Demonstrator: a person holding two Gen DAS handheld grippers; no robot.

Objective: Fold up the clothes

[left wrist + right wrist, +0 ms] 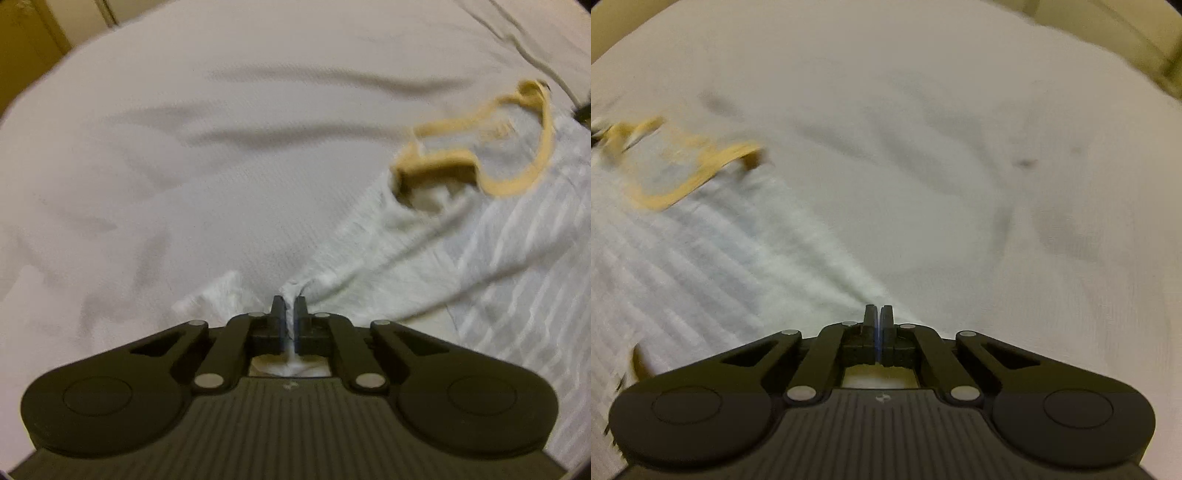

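The left gripper (290, 306) and right gripper (878, 314) each pinch an edge of the white shirt (498, 258), which trails ahead of the jaws over the bedsheet (184, 147). It looks light and floppy; hems and corners suit gripping.

Garment (461, 236) lies spread on the bed sheet (184, 147). Left wrist view: garment occupies the right side, running from the left gripper (290, 302) at bottom centre up to its neck trim (517, 155) at upper right; bare sheet to the left and behind. Right wrist view: garment (683, 258) fills the left side, neck trim (694, 173) at upper left, right gripper (878, 312) at its near edge; sheet (997, 166) to the right and beyond.
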